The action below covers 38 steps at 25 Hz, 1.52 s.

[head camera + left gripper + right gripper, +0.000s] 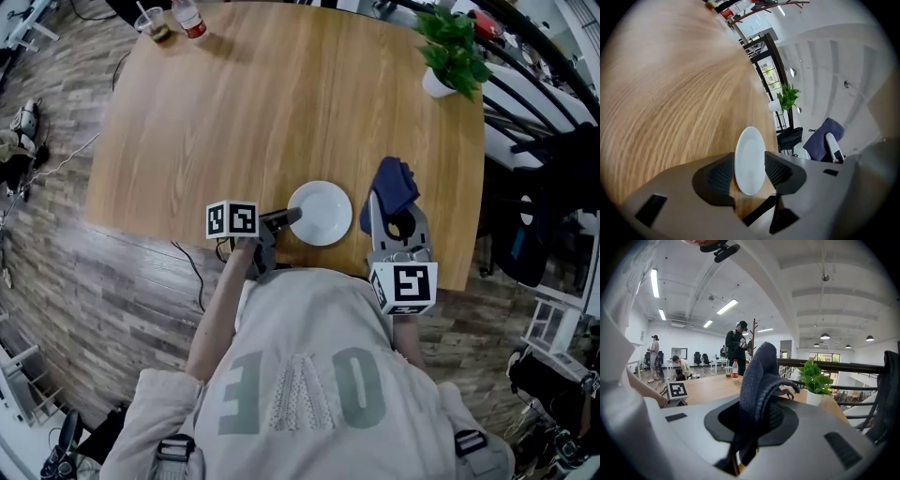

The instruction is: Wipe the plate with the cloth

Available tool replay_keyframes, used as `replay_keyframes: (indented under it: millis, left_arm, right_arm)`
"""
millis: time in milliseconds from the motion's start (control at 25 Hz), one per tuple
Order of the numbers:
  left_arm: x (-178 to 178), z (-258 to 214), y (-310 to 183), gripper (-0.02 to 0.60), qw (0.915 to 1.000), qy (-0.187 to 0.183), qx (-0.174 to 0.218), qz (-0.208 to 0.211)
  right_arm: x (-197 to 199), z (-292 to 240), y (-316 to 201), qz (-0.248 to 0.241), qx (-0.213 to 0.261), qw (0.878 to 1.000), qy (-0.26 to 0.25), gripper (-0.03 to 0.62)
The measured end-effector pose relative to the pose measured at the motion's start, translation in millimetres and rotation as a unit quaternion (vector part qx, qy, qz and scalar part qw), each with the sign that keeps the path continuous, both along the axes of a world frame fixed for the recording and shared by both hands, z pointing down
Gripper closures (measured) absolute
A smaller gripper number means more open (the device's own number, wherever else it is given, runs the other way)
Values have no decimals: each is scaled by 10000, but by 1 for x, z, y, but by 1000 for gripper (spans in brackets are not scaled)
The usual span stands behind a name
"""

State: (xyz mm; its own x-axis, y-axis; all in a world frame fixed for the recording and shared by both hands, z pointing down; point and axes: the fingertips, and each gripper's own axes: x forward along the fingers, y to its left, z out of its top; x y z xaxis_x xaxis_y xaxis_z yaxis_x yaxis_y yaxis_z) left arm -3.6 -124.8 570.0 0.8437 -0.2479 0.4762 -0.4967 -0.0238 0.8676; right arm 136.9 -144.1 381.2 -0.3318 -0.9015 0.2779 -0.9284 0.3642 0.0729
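Head view: plate (321, 214) on table (234, 112); pot (437, 85) holds plant (454, 45).

A wooden table (234, 122) stands on a plank floor (94, 281). At its far edge a bottle (190, 19) and a cup (153, 23) stand side by side. A plant (453, 47) sits at the far right corner. A cable (195, 277) trails across the floor.

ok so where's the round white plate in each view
Head view: the round white plate sits low centre, near the wooden table's front edge.
Left gripper view: low centre, the plate a narrow oval framed between the jaws.
Right gripper view: not in it; the dark blue cloth in the jaws fills the middle.
Shared landmark: the green potted plant, in all three.
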Motion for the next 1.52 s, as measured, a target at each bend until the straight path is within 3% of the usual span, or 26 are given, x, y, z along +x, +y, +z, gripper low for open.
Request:
replay_keyframes:
  millis: [120,280,440,520,680,760,840,1240,1520]
  left_arm:
    - [3,3,-2,392,9999,9,-154,43]
    - [-4,17,0,543,9984,-473,-220,229]
    - [-5,17,-1,549,9985,-425,-312,155]
    - [-4,16,-2,549,9987,-400,-307,115]
    - [-2,18,-2,551,9987,-417,-286,103]
    - [-2,18,-2,551,9987,-410,-279,71]
    - [-3,17,-2,551,9988,-407,-269,50]
    - [-4,17,-1,552,9988,-443,-204,6]
    - [-7,15,-1,552,9987,-481,-117,-88]
  right_arm:
    - [-1,0,-6,-21,7,10000,-10,537]
    - [-4,2,-15,-107,27,9998,149,537]
    - [-11,22,-20,-529,-340,9948,796,537]
    - [-17,56,-18,-1102,-928,9787,1461,537]
    - [-18,119,-10,-1897,-1742,9258,2767,537]
    - [-21,144,-2,-2250,-2116,8997,3084,537]
    - [-25,161,4,-2491,-2353,8830,3208,537]
    - [-35,190,14,-2772,-2614,8510,3615,537]
    - [-41,191,46,-3002,-3052,8429,3261,537]
